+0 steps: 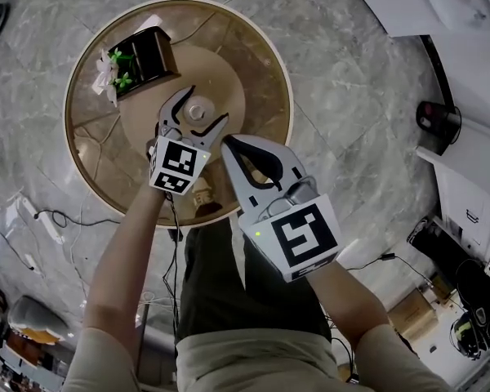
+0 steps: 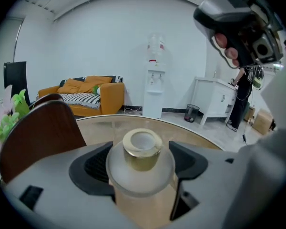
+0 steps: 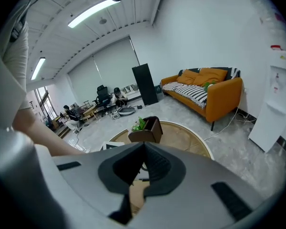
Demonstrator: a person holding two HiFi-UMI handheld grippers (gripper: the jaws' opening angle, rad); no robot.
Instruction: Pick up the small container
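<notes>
The small container (image 1: 198,113), a frosted glass jar with a gold neck (image 2: 142,149), stands near the middle of the round glass-topped table (image 1: 253,64). My left gripper (image 1: 202,107) reaches over the table, and the jar sits between its jaws. In the left gripper view (image 2: 142,162) the dark pads (image 2: 97,163) lie against both sides of the jar's shoulder. My right gripper (image 1: 233,144) hangs shut and empty above the table's near edge, just right of the left one; its pads meet (image 3: 144,151).
A dark wooden box (image 1: 147,55) with white and green flowers (image 1: 114,68) stands at the table's far left. Cables (image 1: 57,217) trail on the marble floor. White cabinets (image 1: 465,23) line the right. An orange sofa (image 2: 86,97) and a water dispenser (image 2: 155,85) stand by the wall.
</notes>
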